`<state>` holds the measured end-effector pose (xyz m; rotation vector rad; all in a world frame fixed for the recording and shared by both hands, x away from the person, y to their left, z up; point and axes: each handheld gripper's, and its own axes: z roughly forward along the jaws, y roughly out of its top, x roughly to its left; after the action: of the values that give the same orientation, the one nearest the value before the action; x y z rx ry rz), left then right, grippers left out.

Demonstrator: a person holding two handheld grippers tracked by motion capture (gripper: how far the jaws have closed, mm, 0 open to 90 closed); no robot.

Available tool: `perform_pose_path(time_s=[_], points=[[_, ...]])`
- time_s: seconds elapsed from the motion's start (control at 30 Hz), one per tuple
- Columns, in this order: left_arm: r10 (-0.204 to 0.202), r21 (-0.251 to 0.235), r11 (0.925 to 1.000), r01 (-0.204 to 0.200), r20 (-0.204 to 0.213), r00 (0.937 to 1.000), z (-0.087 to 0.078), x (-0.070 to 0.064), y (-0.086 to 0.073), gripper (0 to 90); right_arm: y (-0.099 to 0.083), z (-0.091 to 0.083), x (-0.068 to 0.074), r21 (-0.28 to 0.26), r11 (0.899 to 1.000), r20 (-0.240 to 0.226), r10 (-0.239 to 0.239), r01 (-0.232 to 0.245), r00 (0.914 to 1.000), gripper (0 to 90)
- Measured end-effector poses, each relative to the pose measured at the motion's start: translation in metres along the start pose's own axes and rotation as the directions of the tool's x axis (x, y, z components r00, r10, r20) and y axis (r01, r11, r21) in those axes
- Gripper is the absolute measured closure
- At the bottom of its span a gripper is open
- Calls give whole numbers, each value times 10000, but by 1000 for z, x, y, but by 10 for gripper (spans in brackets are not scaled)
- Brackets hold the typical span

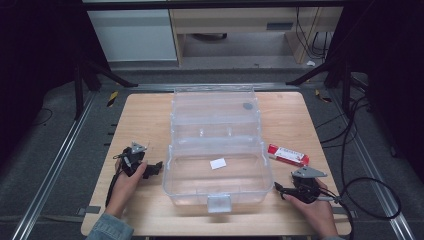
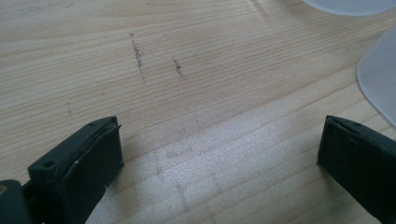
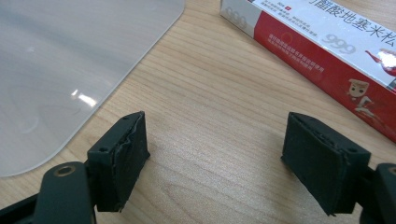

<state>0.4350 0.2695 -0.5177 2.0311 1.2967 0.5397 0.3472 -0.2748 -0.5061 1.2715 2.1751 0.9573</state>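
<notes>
- The left gripper (image 1: 150, 170) rests on the tabletop (image 1: 140, 120) just left of the clear box (image 1: 218, 150), jaws spread wide with only bare wood between them.
- In the left gripper view, the left gripper (image 2: 219, 154) points along the wood grain, and the box's rounded corner (image 2: 380, 79) shows at the right edge, apart from the jaws.
- The right gripper (image 1: 282, 189) lies near the tabletop's front right, just beside the box's front right corner, jaws released and holding nothing.
- In the right gripper view, the right gripper (image 3: 215, 154) has the box's corner (image 3: 70, 70) to the left of its jaws and the carton (image 3: 327, 51) to the right; neither touches them.
- The carton (image 1: 288, 154), red and white, lies flat on the tabletop just right of the box, beyond the right gripper.
- The box stands at the tabletop's middle with its lid swung open toward the far edge; a small white slip (image 1: 218, 163) lies in its lower tub.
- A latch (image 1: 219, 203) hangs at the box's front wall.
</notes>
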Motion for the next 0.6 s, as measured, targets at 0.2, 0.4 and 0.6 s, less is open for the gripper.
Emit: perform_pose_path(time_s=[0.2,0.4,0.6], points=[[9,2,10000,-9,-1,10000,0,0,0,0,0,0,0,-14,10000,-17,20,-20,10000,224],[-16,5,10000,16,-19,10000,0,0,0,0,0,0,0,27,10000,-188,-78,78,9998,177],[-11,12,10000,11,-20,10000,0,-1,0,0,5,-6,-6,-745,9971,-567,125,-168,9983,228]])
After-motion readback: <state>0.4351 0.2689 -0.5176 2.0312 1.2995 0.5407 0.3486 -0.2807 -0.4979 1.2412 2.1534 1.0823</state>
